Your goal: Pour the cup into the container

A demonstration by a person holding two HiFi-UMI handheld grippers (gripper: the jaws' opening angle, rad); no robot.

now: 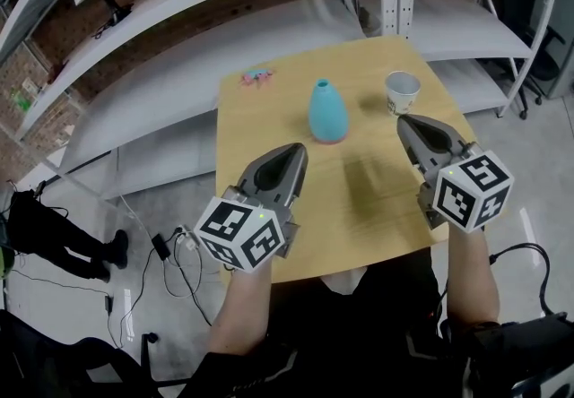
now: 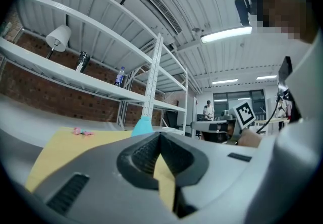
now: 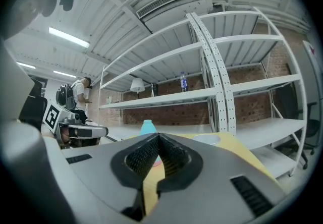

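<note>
1. Nearest the camera, the right gripper [image 1: 404, 122] hangs over the near right part of the yellow table [image 1: 260, 141]. Its jaws are pressed together on nothing, and it points toward the white paper cup [image 1: 403, 90], which stands upright just beyond its tips.
2. The left gripper [image 1: 293, 151] is likewise closed and empty, short of the teal vase [image 1: 328, 111] at mid-table.
3. The step in hand looks like the reach for the cup, so the right jaws must spread wide before they advance.
4. A level, sideways approach around the cup's mid-wall would suit. A light squeeze is advisable, since paper walls probably buckle.
5. The vase's mouth looks narrow, so a slow tilt close above it, perhaps with the left gripper steadying the vase, would limit spills.
</note>
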